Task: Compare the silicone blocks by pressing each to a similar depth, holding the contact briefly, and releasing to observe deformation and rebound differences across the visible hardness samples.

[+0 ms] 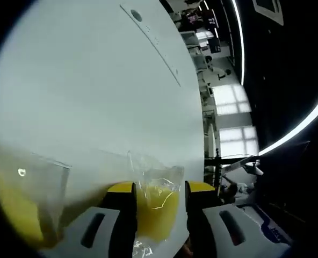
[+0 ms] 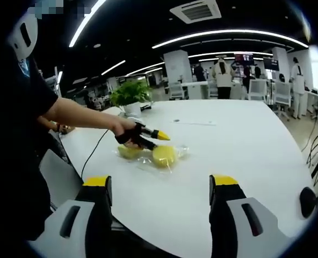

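Silicone blocks [image 2: 163, 155] in clear wrap on white table [image 2: 245, 150]; left gripper [image 1: 158, 188] squeezing one yellow block [image 1: 156, 209] now. Right gripper [image 2: 161, 183] wide, idle. Second block [image 2: 129, 152] probably pending.

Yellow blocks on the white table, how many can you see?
2. One yellow block, wrapped in clear plastic, sits between the left gripper jaws; the other yellow block lies beside it on the white table, nearer the person. More may be hidden.
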`<action>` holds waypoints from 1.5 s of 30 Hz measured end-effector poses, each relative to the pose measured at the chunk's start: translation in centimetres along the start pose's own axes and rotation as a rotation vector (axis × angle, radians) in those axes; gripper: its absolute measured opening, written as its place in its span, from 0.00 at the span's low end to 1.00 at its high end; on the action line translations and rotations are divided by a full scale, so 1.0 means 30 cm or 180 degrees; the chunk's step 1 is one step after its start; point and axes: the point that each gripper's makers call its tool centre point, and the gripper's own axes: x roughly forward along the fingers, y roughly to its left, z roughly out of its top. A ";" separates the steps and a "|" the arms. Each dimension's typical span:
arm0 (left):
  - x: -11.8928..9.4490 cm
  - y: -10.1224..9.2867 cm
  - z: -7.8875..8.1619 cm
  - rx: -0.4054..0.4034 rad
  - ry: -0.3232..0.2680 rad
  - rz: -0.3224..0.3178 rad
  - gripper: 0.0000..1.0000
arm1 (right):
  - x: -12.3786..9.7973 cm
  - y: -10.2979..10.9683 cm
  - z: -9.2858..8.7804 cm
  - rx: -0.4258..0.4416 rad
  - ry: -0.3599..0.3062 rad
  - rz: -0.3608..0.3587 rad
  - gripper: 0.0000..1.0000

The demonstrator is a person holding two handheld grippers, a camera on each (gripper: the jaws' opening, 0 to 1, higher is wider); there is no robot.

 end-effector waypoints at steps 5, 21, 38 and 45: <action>0.004 0.030 0.007 -0.0093 -0.0034 -0.0035 0.19 | 0.017 0.000 -0.007 0.0030 0.0030 0.0052 0.63; 0.006 0.018 0.023 0.0202 -0.0176 -0.0141 0.00 | 0.034 0.012 0.006 0.0010 0.0042 0.0105 0.59; -0.193 -0.228 -0.142 0.1106 -0.0217 -0.1009 0.00 | 0.019 0.039 0.036 -0.0054 -0.0020 0.0170 0.57; -0.362 -0.267 -0.190 0.1355 -0.0335 -0.1111 0.00 | -0.001 0.094 0.036 -0.0112 -0.0050 0.0259 0.57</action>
